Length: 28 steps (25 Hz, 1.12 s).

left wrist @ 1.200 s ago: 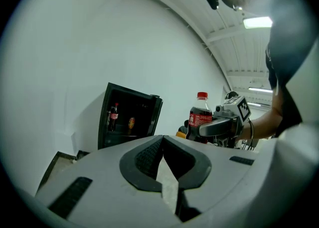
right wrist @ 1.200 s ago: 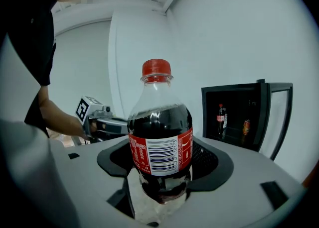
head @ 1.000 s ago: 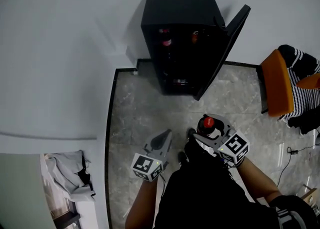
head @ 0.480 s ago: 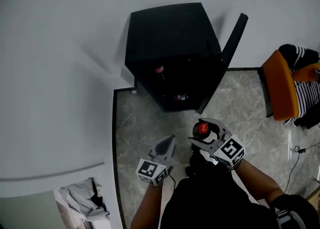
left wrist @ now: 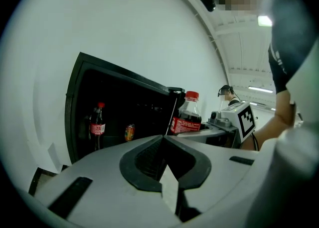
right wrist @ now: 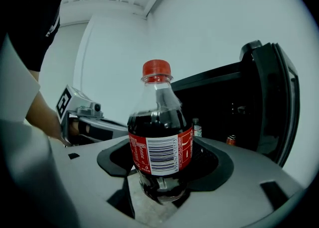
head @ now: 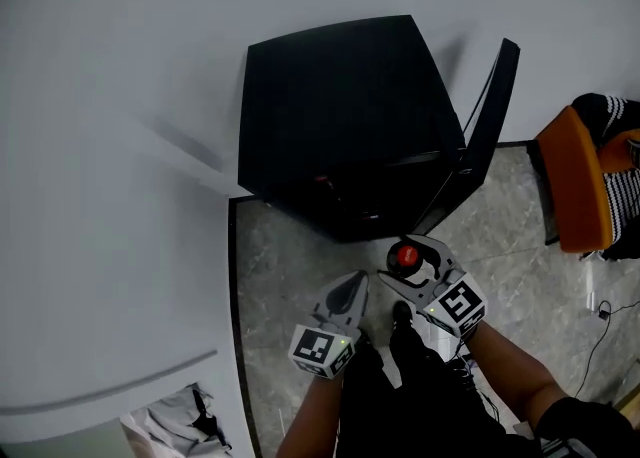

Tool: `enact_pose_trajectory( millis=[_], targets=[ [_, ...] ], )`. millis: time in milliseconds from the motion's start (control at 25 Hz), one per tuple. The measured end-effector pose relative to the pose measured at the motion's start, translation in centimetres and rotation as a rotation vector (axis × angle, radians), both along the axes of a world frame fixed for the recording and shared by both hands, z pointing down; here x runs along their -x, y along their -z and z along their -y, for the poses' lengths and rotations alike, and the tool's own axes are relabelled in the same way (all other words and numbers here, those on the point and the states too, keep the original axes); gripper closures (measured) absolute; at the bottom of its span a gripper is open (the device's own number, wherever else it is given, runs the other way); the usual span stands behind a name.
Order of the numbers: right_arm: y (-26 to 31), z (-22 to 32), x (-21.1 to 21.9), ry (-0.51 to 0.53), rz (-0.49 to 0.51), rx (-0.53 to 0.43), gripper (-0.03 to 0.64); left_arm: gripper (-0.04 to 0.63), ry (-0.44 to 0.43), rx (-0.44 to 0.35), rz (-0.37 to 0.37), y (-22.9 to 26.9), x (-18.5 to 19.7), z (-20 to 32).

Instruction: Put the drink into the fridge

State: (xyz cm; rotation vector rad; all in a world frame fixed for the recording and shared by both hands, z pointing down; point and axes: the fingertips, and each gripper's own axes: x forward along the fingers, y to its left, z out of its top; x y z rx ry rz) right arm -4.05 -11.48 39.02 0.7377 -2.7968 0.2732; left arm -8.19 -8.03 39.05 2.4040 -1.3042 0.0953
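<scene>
Right gripper [head: 411, 268] clamping an upright cola bottle [right wrist: 160, 140], left gripper [head: 349, 293] hovering beside it, jaws pressed together on nothing, both facing the black fridge [head: 340, 106], its door [head: 490, 116] standing open

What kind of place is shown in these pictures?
Probably an office or lab room: a small black fridge stands against a plain white wall on a grey stone-look floor, with an orange chair nearby.
</scene>
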Motion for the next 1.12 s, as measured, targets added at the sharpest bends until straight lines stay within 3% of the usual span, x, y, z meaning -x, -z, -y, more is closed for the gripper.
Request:
enact_pose_trajectory(
  millis=[520,880,1120],
  targets=[
    [-7.6,8.8,4.1,-0.143,0.019,-0.086,0.293,0.583,0.014,-0.020,0.005,-9.6,3.6,9.3],
    [-11.0,13.0,4.2,-0.198,0.027,-0.126,0.293,0.583,0.058,-0.072,0.006,-13.2,4.5,13.6],
    [-12.1,16.4,4.2,-0.231,0.016,-0.150,0.293,0.583,0.029,-0.131,0.058,-14.3,4.3,16.0]
  ],
)
